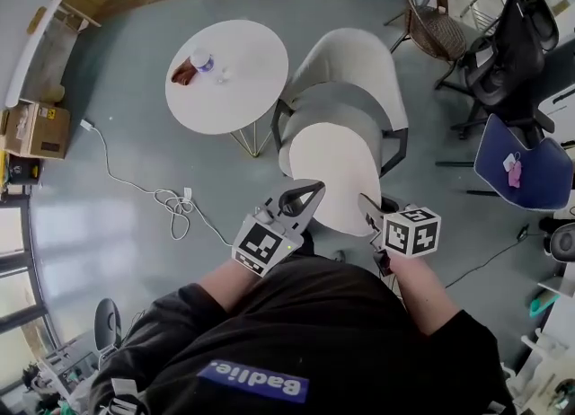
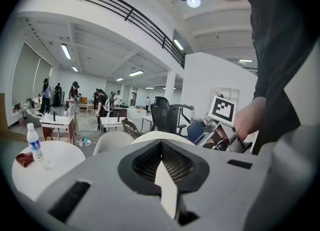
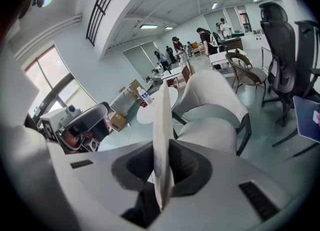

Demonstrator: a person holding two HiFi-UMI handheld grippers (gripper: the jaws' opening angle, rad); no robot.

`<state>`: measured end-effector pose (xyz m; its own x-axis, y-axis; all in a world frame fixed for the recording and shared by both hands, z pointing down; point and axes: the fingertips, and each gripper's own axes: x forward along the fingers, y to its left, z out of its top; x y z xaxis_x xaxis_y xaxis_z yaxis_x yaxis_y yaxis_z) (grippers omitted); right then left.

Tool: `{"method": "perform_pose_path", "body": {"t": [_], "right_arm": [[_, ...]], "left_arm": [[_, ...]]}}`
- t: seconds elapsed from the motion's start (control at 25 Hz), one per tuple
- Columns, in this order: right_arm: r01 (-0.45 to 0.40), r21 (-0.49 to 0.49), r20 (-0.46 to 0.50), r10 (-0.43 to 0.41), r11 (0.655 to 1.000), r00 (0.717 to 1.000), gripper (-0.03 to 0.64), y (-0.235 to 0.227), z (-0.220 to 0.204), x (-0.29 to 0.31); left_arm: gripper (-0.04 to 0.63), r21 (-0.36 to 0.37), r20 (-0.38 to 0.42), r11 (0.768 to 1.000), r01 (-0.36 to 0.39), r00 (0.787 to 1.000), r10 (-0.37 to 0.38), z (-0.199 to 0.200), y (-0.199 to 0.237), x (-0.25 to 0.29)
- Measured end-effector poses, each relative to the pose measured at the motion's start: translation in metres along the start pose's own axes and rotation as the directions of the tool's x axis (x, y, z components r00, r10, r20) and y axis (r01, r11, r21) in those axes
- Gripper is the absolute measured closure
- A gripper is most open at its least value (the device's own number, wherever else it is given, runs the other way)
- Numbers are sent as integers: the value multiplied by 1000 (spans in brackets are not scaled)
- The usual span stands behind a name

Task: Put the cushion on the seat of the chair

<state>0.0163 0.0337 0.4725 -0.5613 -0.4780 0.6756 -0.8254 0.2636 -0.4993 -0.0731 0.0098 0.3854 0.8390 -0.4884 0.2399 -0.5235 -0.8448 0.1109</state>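
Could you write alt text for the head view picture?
From above: the left gripper and right gripper clamp the near edge of a round cream cushion, holding it before a cream armchair; a round white table stands left.

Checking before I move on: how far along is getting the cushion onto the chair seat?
Done: the cushion is picked up, its edges clamped by the left gripper and right gripper. In hand: it hangs in front of the chair. Left: lay it on the bare seat and release.

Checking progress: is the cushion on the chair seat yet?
Not yet. The left tool and right tool clamp the cushion by its edge; the seat beyond it is bare.
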Motion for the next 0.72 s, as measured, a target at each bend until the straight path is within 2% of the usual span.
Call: {"method": "perform_pose_path", "body": {"t": [0.4, 0.72], "right_arm": [[41, 104, 51, -46, 994, 998, 549, -21, 44, 57], [18, 163, 46, -26, 986, 999, 549, -56, 52, 83]], "left_arm": [[580, -42, -1, 997, 58, 998, -58, -9, 61, 18], [580, -64, -35, 998, 20, 999, -22, -24, 74, 45]]}}
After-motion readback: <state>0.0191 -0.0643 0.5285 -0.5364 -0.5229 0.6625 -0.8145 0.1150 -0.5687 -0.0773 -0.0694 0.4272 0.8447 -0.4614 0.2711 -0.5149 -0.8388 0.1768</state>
